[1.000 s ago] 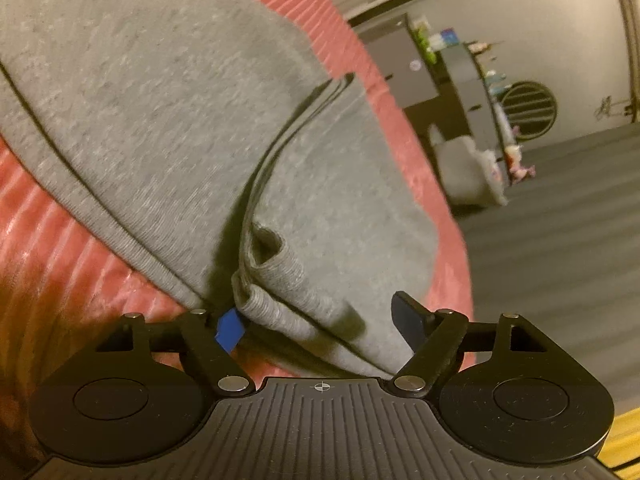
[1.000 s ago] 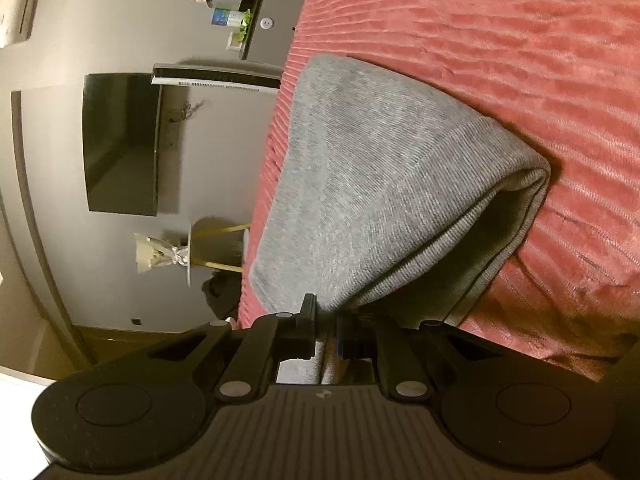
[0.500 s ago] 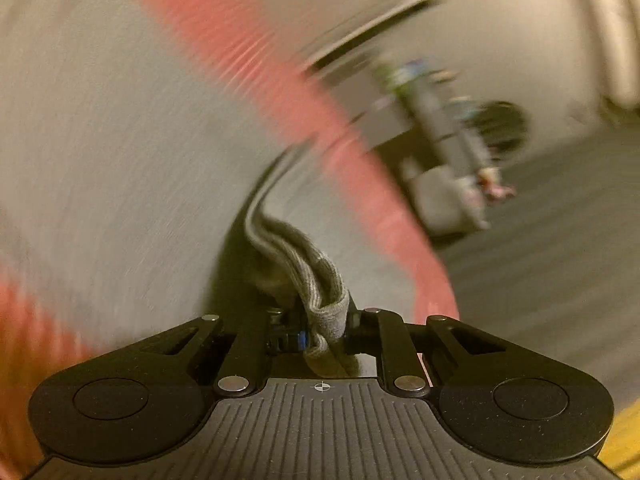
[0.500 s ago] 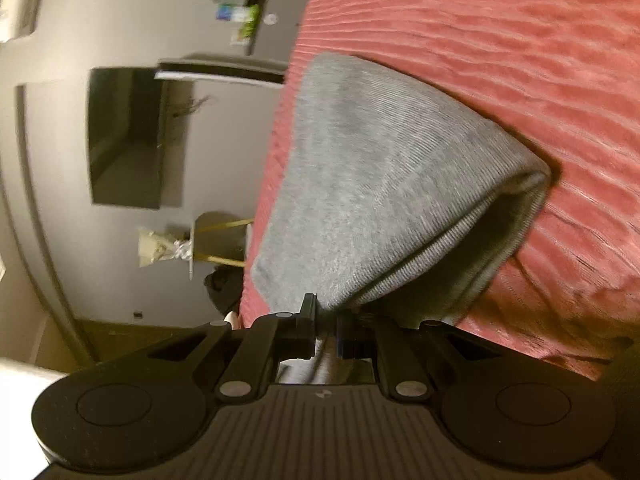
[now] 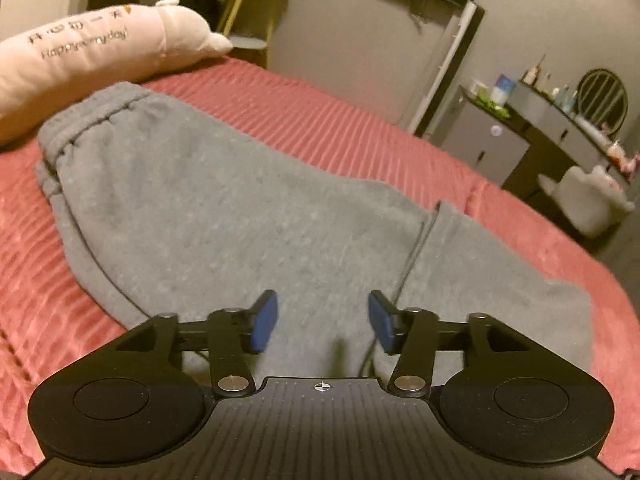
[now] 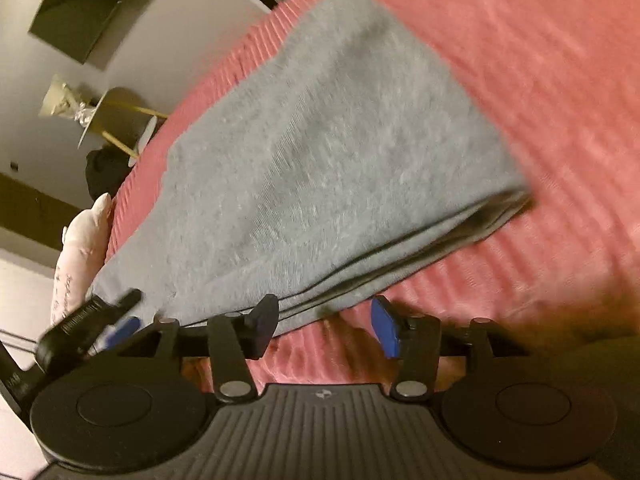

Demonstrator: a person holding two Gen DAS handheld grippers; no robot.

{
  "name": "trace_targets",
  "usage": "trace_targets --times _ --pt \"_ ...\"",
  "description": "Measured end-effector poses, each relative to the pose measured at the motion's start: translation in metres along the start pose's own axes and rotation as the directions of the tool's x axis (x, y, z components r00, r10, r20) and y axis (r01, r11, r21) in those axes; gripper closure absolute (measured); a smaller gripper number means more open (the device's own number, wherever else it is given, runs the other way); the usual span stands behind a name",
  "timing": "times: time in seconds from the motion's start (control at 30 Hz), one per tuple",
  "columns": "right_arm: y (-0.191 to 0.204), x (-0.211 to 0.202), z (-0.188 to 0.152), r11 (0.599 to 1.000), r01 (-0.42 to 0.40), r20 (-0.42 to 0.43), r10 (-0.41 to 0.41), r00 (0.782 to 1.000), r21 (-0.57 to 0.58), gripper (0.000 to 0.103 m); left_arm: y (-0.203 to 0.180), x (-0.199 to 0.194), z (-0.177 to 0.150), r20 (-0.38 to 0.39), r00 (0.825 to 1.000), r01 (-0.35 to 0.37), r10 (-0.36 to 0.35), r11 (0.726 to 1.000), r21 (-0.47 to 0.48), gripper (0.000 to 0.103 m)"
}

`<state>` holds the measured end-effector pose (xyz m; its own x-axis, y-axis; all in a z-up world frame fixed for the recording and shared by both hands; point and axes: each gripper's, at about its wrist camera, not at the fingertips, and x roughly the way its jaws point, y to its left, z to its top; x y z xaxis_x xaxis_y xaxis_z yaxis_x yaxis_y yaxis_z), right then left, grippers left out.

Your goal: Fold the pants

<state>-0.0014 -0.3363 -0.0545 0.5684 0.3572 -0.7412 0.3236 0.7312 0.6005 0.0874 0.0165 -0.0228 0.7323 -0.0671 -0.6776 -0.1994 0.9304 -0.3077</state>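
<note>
Grey sweatpants [image 5: 248,216] lie folded on a red ribbed bedspread [image 5: 360,128], waistband at the far left near the pillow. My left gripper [image 5: 322,322] is open and empty, hovering just above the near end of the pants. In the right wrist view the pants [image 6: 340,152] show as a flat stack of layers. My right gripper [image 6: 324,326] is open and empty at the stack's near edge, over the bedspread [image 6: 540,80]. The left gripper's tip [image 6: 92,320] shows at the left edge of that view.
A long pink plush pillow [image 5: 92,56] lies at the head of the bed. A round side table [image 5: 256,4], a grey dresser [image 5: 500,140] with bottles and a white stool [image 5: 588,204] stand beyond the bed's far edge.
Both grippers were shut on the pants' hem; both have now opened and let go. The folded end now lies flat on the pants. The left gripper has swung round to face the waistband.
</note>
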Motion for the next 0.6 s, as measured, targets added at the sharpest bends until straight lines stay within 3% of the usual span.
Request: trace_targets --times 0.13,0.27,0.33,0.4,0.47,0.5,0.6 --pt "0.005 -0.034 0.005 0.995 -0.017 0.138 0.032 0.990 -0.103 0.058 -0.009 0.015 -0.010 -0.102 0.994 0.050 -0.048 0.998 0.022 0.045" --pt "0.007 -0.027 0.012 0.988 0.053 0.205 -0.022 0.979 -0.147 0.063 -0.025 0.031 -0.021 -0.197 0.980 0.054 -0.028 0.990 0.128 0.045" --pt "-0.001 -0.006 0.017 0.988 0.115 0.129 -0.102 0.986 -0.100 0.063 -0.029 0.033 -0.023 -0.230 0.972 0.084 -0.041 0.980 0.178 0.043" --pt "-0.008 0.006 0.024 0.993 0.111 0.040 -0.110 0.993 -0.033 0.063 -0.032 0.031 -0.023 -0.243 0.967 0.124 -0.072 0.971 0.203 0.044" --pt "-0.007 0.002 0.026 0.994 0.098 0.062 -0.096 0.993 -0.038 0.056 -0.035 0.030 -0.019 -0.256 0.963 0.139 -0.085 0.970 0.201 0.049" --pt "-0.008 -0.001 0.024 0.995 0.092 0.072 -0.089 0.993 -0.047 0.049 -0.034 0.029 -0.014 -0.231 0.970 0.122 -0.075 0.973 0.194 0.048" --pt "-0.014 -0.008 0.022 0.997 0.065 0.078 -0.062 0.995 -0.032 0.044 -0.036 0.036 0.012 -0.185 0.977 0.143 -0.111 0.975 0.170 0.044"
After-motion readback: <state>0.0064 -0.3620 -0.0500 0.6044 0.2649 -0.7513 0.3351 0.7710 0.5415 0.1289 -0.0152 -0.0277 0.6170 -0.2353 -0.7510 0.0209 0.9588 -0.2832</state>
